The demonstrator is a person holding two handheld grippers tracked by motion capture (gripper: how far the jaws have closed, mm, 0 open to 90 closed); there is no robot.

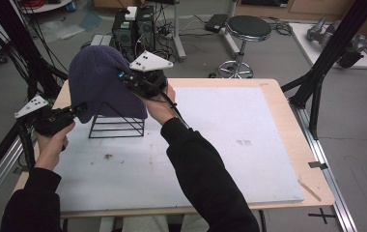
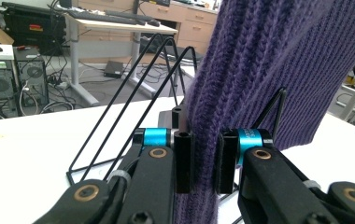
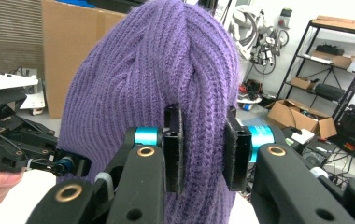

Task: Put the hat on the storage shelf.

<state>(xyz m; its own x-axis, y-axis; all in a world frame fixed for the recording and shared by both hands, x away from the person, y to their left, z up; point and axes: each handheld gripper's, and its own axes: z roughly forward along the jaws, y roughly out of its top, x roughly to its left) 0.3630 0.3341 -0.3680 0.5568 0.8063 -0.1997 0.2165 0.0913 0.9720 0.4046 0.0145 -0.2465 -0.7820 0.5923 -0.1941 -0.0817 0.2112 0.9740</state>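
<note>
Hat over rack, both grippers pinching knit; seating not finished.

We see the purple ribbed knit beanie (image 1: 102,82) draped on the black wire triangular rack (image 1: 117,127) at the white tabletop (image 1: 220,145)'s far left. Left gripper (image 1: 81,108) clamps its lower hem; right gripper (image 1: 123,77) clamps a fold near the crown. We judge the placing mostly done: left are settling the hem and letting go.

A purple ribbed knit beanie (image 1: 99,79) hangs over a black wire rack (image 1: 116,126) standing on the white board (image 1: 220,145) atop the wooden table (image 1: 288,125), toward its far left. The left gripper (image 1: 81,109) pinches the beanie's lower left edge; the right gripper (image 1: 123,77) clamps its upper right side.
</note>
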